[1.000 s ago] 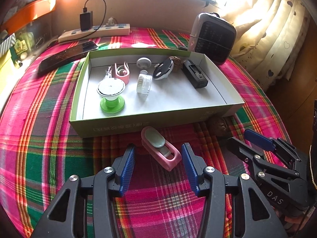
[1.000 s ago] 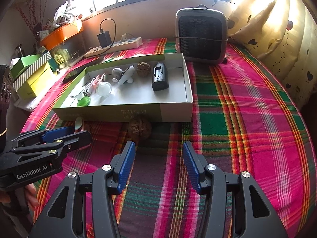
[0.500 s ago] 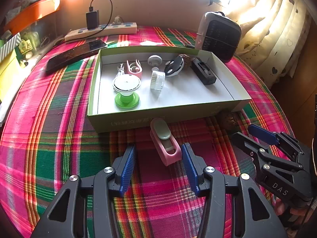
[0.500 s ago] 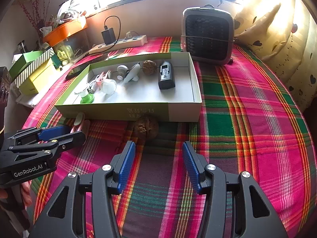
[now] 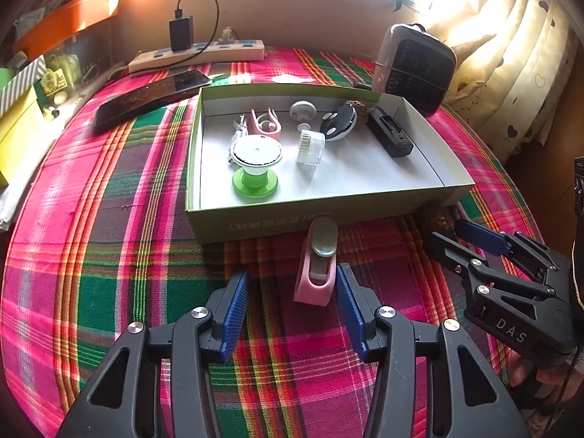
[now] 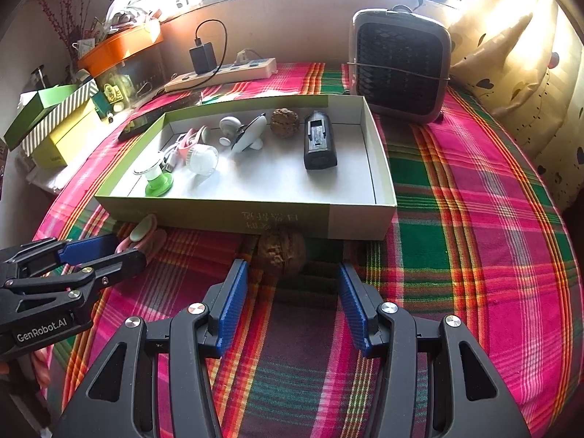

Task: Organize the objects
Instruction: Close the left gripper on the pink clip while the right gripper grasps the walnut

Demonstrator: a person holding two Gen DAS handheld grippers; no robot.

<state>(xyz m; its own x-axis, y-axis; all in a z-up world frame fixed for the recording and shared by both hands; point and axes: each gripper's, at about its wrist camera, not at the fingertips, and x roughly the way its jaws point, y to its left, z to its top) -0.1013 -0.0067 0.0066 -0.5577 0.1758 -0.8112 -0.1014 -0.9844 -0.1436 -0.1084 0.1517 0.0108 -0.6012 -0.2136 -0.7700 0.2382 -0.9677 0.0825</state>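
Observation:
A pink holder with a grey-green oval pad (image 5: 317,266) lies on the plaid cloth just in front of the green box (image 5: 277,221). My left gripper (image 5: 293,303) is open, and the holder's near end sits between its blue fingertips, close to the right one. A brown walnut (image 6: 280,252) lies against the box front. My right gripper (image 6: 292,303) is open just short of it. The box (image 6: 359,215) holds a green-footed stand, a pink clip, a white jar, a white knob, a black-and-white piece, another walnut and a black block.
A grey heater (image 6: 399,69) stands behind the box at the right. A power strip with a charger (image 5: 199,53) and a dark phone (image 5: 149,96) lie at the back left. Green and yellow boxes (image 6: 54,124) stand at the far left. Curtains hang at the right.
Both grippers have moved forward. The pink holder now sits between my left fingertips, and the walnut is nearer my right gripper. Both stay open.

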